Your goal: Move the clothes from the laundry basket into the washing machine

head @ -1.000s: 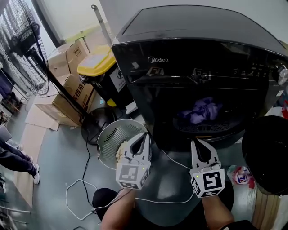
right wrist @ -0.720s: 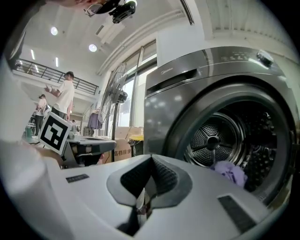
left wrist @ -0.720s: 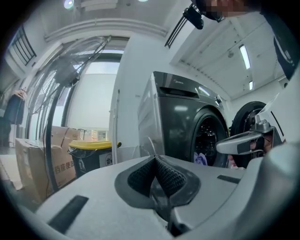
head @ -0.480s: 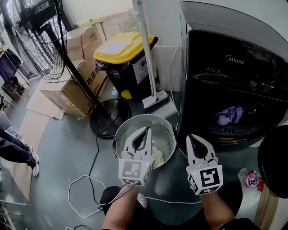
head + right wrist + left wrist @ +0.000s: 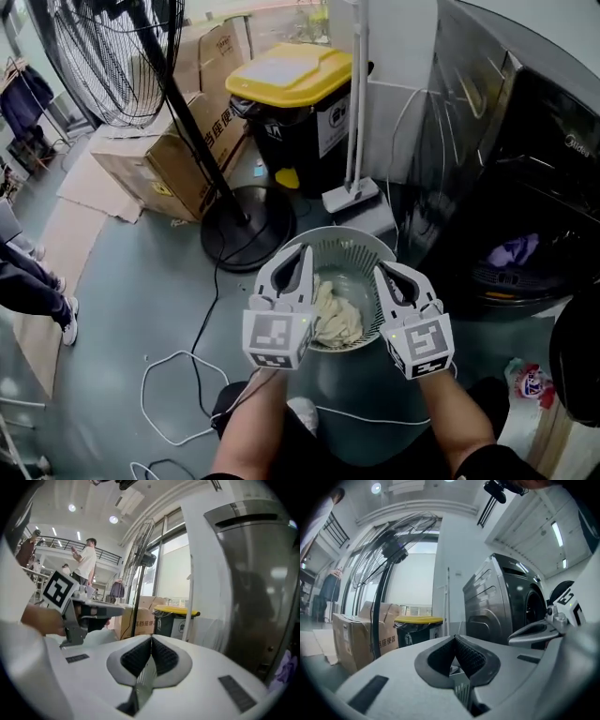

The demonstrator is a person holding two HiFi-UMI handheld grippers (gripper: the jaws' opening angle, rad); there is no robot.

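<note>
A round pale laundry basket [image 5: 352, 251] stands on the floor with cream-coloured clothes [image 5: 336, 317] in it. My left gripper [image 5: 302, 256] hangs over its left rim, shut and empty. My right gripper [image 5: 384, 273] hangs over its right rim, also shut and empty. The dark washing machine [image 5: 525, 159] stands at the right, with a purple garment [image 5: 514, 250] lying in its open drum. In the left gripper view my left gripper [image 5: 455, 638] is shut, and the machine [image 5: 506, 606] stands ahead. In the right gripper view my right gripper [image 5: 151, 639] is shut.
A tall fan's stand and round base [image 5: 246, 230] sit just left of the basket, beside cardboard boxes [image 5: 173, 141] and a black bin with a yellow lid [image 5: 295, 98]. A white pole on a base [image 5: 356, 187] stands behind the basket. A white cable [image 5: 169, 394] loops on the floor.
The view has swung left from the washing machine to the basket. Both shut grippers have moved left with it and now hang over the basket's rim.
</note>
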